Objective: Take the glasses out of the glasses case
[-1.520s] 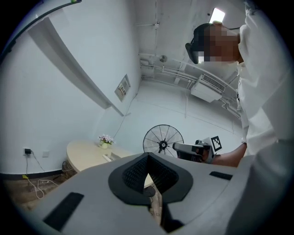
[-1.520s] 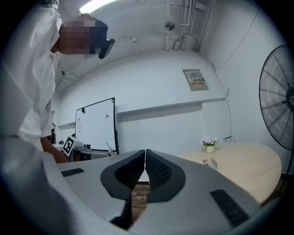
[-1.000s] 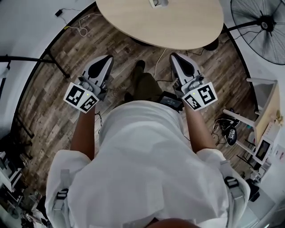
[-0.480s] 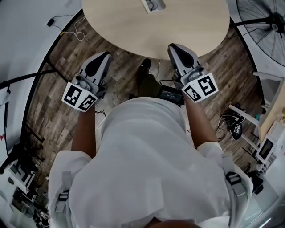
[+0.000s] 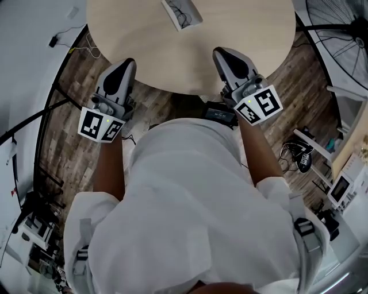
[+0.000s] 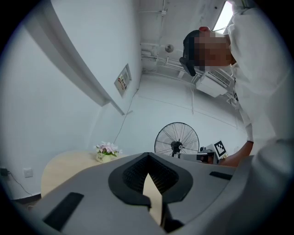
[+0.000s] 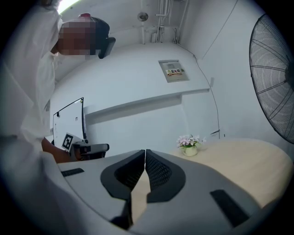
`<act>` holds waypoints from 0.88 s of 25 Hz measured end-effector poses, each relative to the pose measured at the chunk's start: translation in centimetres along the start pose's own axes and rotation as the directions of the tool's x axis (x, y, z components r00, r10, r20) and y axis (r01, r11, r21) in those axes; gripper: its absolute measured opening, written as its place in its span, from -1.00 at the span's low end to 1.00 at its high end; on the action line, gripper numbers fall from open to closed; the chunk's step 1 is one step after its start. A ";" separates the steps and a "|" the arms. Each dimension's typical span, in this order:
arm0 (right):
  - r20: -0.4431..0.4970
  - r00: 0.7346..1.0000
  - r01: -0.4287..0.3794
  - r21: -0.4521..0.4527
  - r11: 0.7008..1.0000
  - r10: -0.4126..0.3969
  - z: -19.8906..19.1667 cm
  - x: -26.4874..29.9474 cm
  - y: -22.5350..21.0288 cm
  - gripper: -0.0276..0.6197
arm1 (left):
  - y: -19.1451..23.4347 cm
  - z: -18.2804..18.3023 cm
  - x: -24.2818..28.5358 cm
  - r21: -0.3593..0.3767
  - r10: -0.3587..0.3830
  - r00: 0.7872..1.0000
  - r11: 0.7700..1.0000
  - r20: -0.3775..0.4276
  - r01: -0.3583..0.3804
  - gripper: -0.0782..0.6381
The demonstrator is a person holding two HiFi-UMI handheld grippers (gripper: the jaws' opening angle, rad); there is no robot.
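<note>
On the far part of the round worktop (image 5: 241, 23), at the top of the head view, lies the glasses case (image 5: 181, 12). It appears to lie open, with a dark outline inside that reads as the glasses (image 5: 183, 17). The detail is too small to confirm this.

The left tool (image 5: 123, 64) and the right tool (image 5: 223, 55) are held level at the near rim of the worktop, one on each side of the person's body and well apart from the case. Each tool has its jaws closed tip to tip, with nothing between them.

Step in hand: approach. Neither tool touches the case, and the glasses are not yet removed.

Next move, as judged:
1. Carry both tools forward over the worktop to the case.
2. Spread the jaws of one tool before arrival.
3. If the case proves open, steady its wall with one tool.
4. Pinch the frame at the bridge or a temple with the other tool, then lift clear.

Thin frames call for a light, centred grip.
</note>
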State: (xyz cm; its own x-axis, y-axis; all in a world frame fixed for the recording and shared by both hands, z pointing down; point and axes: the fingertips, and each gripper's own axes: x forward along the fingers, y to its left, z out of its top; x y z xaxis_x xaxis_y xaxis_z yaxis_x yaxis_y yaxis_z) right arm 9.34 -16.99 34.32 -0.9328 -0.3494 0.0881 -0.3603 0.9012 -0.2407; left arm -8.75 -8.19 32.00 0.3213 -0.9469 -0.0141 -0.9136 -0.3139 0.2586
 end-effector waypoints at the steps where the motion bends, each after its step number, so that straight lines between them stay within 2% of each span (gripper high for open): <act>1: 0.004 1.000 0.005 0.002 1.000 -0.005 0.2 0.2 -0.8 -0.84 | 0.3 0.2 0.8 0.007 0.007 1.000 1.000 -0.001 -0.007 -0.75; 6: 0.024 0.999 0.033 0.011 0.999 -0.033 1.3 1.3 -4.4 -0.84 | 2.3 1.6 4.3 0.047 0.070 0.997 0.996 0.015 -0.070 -0.75; 10: 0.035 0.998 0.046 0.010 0.999 -0.047 1.6 2.3 -5.9 -0.84 | 3.6 2.0 6.2 0.051 0.077 0.997 0.996 0.016 -0.078 -0.75; 18: 0.040 0.994 0.106 0.004 0.994 -0.106 2.4 4.1 -8.0 -0.84 | 6.0 1.5 10.4 0.046 -0.020 0.999 0.999 -0.040 0.022 -0.75; 22: 0.039 0.982 0.186 0.018 0.982 -0.187 2.8 4.8 -9.6 -0.84 | 8.2 0.7 12.4 0.015 -0.076 0.994 0.997 -0.075 0.077 -0.75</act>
State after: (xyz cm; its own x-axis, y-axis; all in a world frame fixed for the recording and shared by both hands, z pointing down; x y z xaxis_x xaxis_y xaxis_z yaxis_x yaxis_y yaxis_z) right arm 8.31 -28.02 34.32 -0.8481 -0.5214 0.0940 -0.5277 0.8156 -0.2372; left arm -12.46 -22.61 33.28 0.4075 -0.9124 0.0385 -0.8897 -0.3872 0.2418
